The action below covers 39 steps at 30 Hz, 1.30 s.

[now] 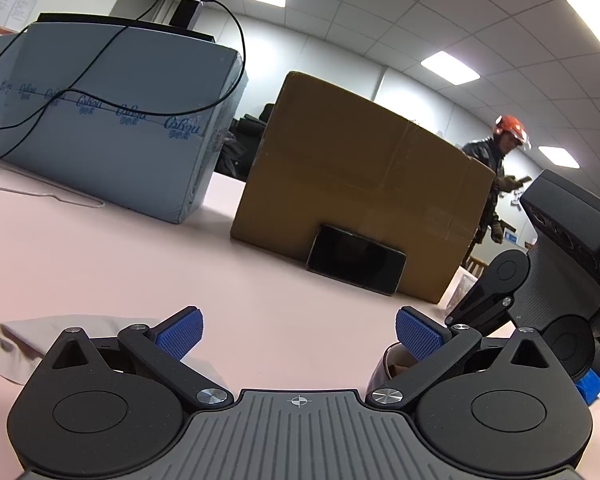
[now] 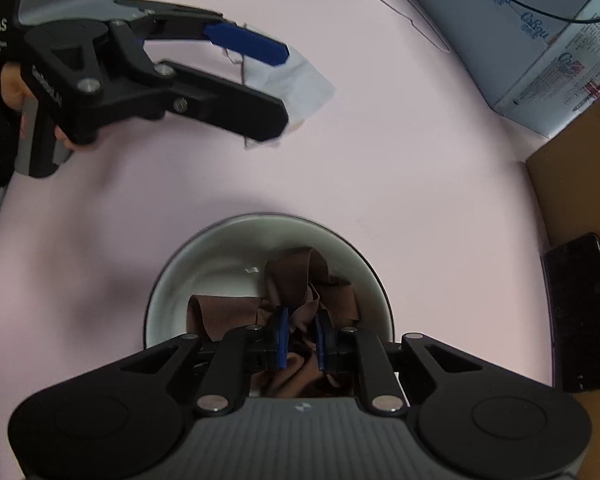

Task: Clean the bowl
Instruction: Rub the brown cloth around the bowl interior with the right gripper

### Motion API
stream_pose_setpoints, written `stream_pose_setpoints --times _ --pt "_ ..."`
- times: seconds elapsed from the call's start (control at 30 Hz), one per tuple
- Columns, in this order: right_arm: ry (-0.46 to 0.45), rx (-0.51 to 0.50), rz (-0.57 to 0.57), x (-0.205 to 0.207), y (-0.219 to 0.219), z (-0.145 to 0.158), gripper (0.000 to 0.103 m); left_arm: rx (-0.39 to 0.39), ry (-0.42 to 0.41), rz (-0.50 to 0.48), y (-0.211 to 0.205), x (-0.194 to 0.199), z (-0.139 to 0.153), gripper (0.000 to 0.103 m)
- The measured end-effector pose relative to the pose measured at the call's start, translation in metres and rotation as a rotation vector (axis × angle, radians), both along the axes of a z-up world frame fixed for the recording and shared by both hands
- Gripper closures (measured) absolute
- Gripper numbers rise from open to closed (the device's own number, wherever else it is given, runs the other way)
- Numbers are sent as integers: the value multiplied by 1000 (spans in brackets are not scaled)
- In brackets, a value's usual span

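A white bowl (image 2: 220,264) stands on the pink table, and crumpled brown cloth (image 2: 296,272) lies inside it. My right gripper (image 2: 300,340) points down into the bowl, its blue pads shut on a fold of the brown cloth. My left gripper (image 2: 285,86) hangs to the far left of the bowl, open, over a white cloth (image 2: 308,80) lying flat on the table. In the left wrist view my left gripper (image 1: 298,332) is open with nothing between its fingers; the white cloth (image 1: 16,340) shows at lower left and the bowl (image 1: 384,364) peeks out behind the right finger.
A cardboard box (image 1: 360,184) stands ahead with a black phone (image 1: 356,258) leaning on it. A blue wrapped package (image 1: 112,120) with black cables sits at left. A person in an orange helmet (image 1: 508,126) stands far behind. The phone (image 2: 580,312) lies right of the bowl.
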State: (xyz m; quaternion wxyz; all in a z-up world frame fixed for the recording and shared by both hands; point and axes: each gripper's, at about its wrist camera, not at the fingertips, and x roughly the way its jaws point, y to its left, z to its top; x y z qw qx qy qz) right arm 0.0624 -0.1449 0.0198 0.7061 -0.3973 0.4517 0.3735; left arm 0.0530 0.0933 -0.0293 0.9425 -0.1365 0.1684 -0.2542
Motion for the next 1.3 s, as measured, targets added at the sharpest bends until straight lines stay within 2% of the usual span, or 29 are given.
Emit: stream_pose_setpoints --times 0.1,0.2,0.4,0.57,0.77,0.9,1.1,1.3 --pt "11 -12 17 -5 -1 -1 91 -1 -1 0 0 0 0 0" --pt "45 18 46 -7 4 1 91 -2 -1 -1 0 0 0 0" --pt "29 46 46 -3 6 1 91 -3 2 0 0 0 0 0" --pt "-12 -5 13 -4 -5 -1 91 -2 4 1 0 0 0 0" --pt "17 -28 24 -11 -16 0 91 0 6 2 0 0 0 0" --pt "47 7 48 -12 -19 1 92 0 7 3 0 0 0 0" --pt "14 2 43 -8 -25 0 92 -2 9 3 0 1 0 0" --pt "4 -61 25 -8 -40 -1 92 -4 10 2 0 1 -1 0"
